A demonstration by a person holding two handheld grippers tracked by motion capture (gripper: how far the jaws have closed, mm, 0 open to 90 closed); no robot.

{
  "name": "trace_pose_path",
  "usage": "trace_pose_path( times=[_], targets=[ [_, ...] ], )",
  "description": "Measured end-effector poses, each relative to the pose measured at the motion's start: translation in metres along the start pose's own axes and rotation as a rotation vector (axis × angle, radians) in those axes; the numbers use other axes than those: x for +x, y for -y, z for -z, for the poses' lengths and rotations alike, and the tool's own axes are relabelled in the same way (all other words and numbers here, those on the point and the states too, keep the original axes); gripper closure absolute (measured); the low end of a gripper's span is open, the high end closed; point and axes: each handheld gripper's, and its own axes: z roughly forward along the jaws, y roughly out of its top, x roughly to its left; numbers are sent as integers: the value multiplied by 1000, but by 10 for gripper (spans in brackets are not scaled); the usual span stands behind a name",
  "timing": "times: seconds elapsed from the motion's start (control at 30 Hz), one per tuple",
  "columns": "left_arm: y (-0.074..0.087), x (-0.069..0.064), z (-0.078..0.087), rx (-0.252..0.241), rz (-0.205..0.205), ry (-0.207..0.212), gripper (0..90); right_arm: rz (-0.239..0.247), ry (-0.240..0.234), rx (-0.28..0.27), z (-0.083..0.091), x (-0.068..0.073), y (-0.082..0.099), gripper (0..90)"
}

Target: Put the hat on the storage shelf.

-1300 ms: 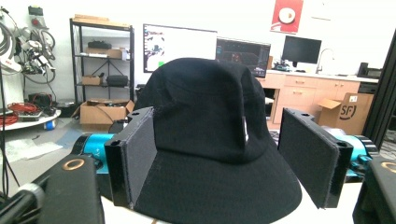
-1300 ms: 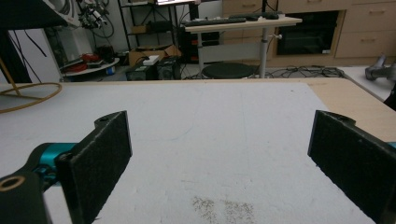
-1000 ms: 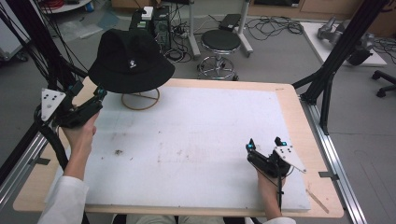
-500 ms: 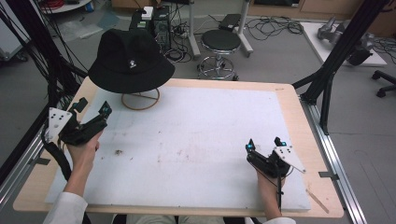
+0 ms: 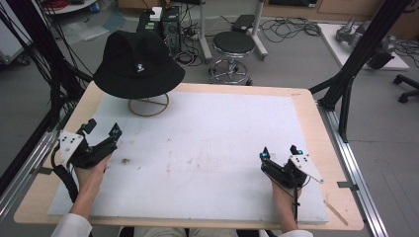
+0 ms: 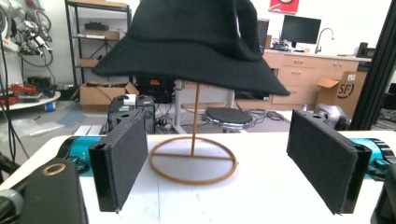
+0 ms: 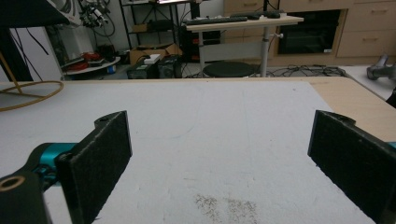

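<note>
One black hat (image 5: 138, 66) on one wire stand (image 5: 148, 104), at the far left of the worktop (image 5: 306, 106). Two tools — left tool (image 5: 103, 132) and right tool (image 5: 279, 152) — both wide apart, empty, resting near the front edge.

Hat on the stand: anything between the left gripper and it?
Nothing visible. The left gripper is open, low over the white mat, facing the black hat on its wire stand. Bare mat lies between them.
</note>
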Motion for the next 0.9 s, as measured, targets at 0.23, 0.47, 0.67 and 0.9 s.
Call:
trace_pose_path(
  times=[0.23,0.47,0.67,0.9],
  targets=[
    [20,4,8,27,21,-23,215,5,-2,-1,0,1,0,52],
    [27,7,13,29,26,-37,215,4,-1,1,0,1,0,52],
    [31,11,17,28,40,-53,215,0,-1,5,0,1,1,52],
    [32,11,21,13,60,-48,225,1,-5,9,0,1,1,52]
  ],
)
